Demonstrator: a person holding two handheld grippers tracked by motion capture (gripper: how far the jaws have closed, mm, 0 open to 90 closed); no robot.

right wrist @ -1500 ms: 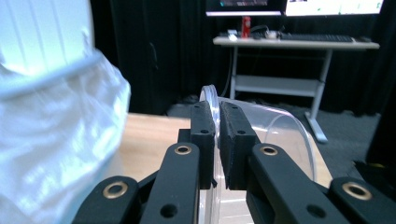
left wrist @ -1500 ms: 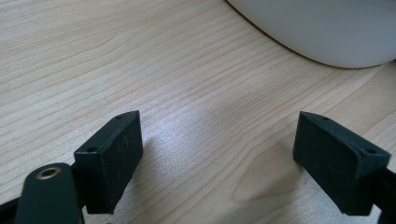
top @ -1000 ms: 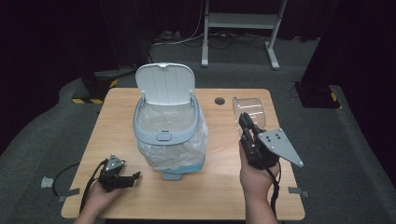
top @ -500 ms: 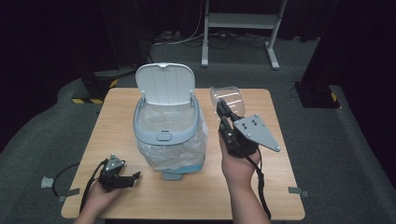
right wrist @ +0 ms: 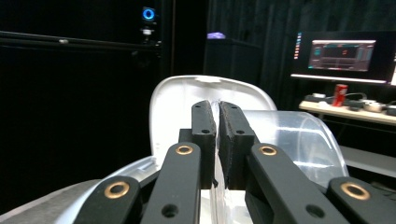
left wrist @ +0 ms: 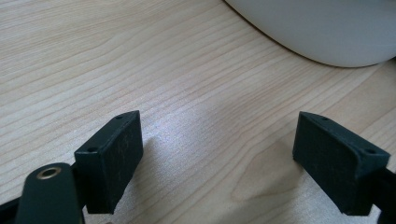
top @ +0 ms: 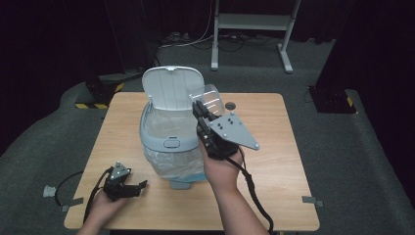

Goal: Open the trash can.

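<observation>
Wooden worktop (top: 274, 147) carrying 1 lidded bin (top: 169, 134), lid (top: 171, 88) raised, clear liner inside. Above its open mouth – clear plastic cup (top: 209, 98), rim clamped in right hand-held gripper (top: 199, 108). Left hand-held gripper (top: 139, 186) resting near front edge – jaws apart, nothing between.

My black right gripper (top: 201, 110) pinches a clear cup (top: 211, 96). The bin (top: 166, 129) is pale blue-grey with a white lid (top: 169, 88) and clear liner (top: 171, 164). The table (top: 274, 142) is light wood grain.
</observation>
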